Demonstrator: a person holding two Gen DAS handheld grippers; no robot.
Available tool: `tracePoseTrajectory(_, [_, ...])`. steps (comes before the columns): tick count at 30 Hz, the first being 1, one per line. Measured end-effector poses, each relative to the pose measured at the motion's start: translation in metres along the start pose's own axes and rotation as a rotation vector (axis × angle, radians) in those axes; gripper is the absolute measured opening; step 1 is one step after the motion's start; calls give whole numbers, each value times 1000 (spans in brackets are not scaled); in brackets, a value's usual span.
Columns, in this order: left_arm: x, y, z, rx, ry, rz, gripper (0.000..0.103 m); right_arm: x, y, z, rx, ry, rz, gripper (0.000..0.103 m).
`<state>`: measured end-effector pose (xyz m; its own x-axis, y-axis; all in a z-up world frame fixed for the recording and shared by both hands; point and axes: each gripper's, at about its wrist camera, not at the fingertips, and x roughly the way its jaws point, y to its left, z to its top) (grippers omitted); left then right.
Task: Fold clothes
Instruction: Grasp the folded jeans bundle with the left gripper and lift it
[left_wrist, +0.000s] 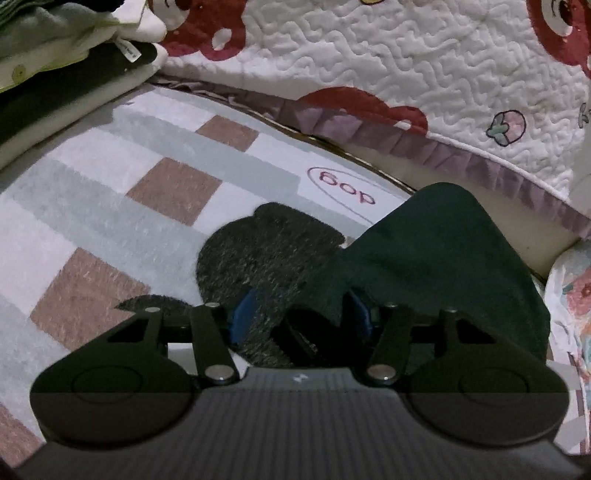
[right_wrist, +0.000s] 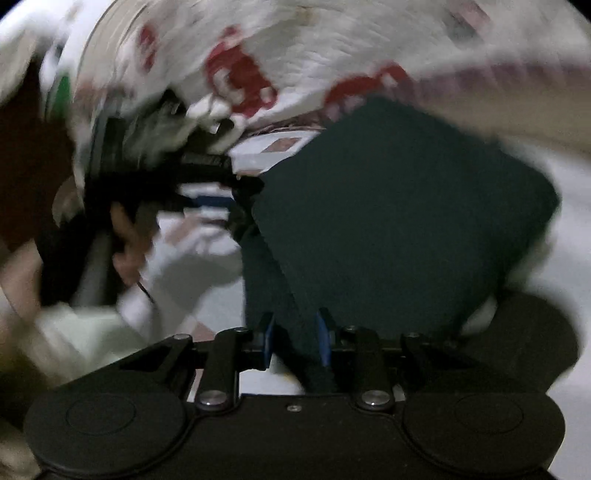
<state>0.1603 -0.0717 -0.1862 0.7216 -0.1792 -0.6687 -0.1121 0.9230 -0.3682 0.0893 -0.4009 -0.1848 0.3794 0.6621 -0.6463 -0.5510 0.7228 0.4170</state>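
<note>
Clothes-wise, dark green garment (right_wrist: 399, 206) fills mid-frame on a checked blanket (left_wrist: 110, 206), folded stack (left_wrist: 66, 74) upper left. Right gripper (right_wrist: 295, 339) jaws look clamped on its edge; left gripper (left_wrist: 299, 314) jaws apart around dark cloth.

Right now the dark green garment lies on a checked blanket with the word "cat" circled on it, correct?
Nearly. The circled word reads "dog", not "cat", as the left wrist view shows. The dark green garment does lie on the checked blanket.

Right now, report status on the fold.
Left hand-held gripper straddling the dark green garment, grip unclear. Right hand-held gripper pinching its edge. Folded pile clear of work.
</note>
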Motion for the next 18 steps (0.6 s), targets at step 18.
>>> tracePoseTrajectory(18, [18,-69,-19,226,30,-86,44,1,-138,73,366,-258,-342,23])
